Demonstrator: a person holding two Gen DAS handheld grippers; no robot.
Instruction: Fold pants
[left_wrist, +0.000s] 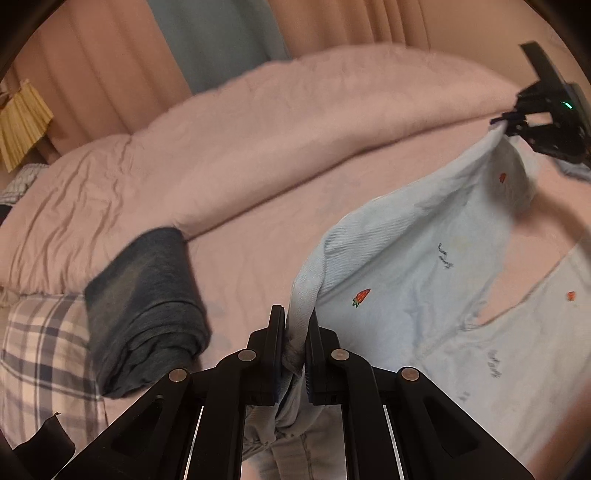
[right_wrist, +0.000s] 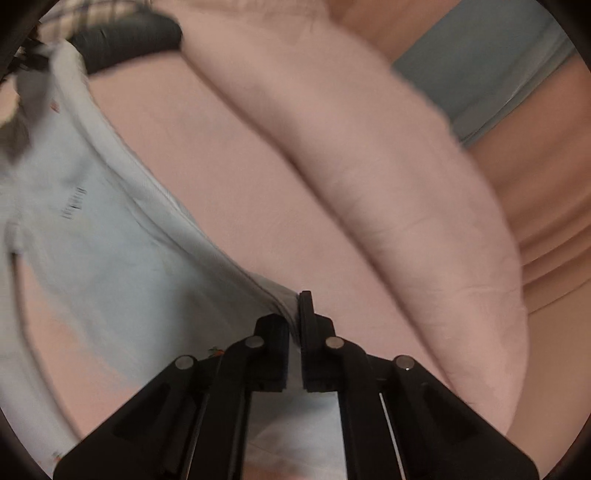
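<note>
Left gripper (left_wrist: 295, 332) pinches waistband; right gripper (right_wrist: 294, 321) pinches the light-blue strawberry-print pants (left_wrist: 424, 266) thinly at an edge. Hem may slip if pulled taut.

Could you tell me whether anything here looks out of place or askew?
Nothing is spilled or damaged. The light blue strawberry-print pants hang slack and skewed between the left gripper and right gripper, both clamped on the fabric's edge. The folded dark garment lies neatly on the pink bed.

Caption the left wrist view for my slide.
Left gripper and right gripper pinch light blue pants above a pink bed, beside folded dark jeans.
</note>
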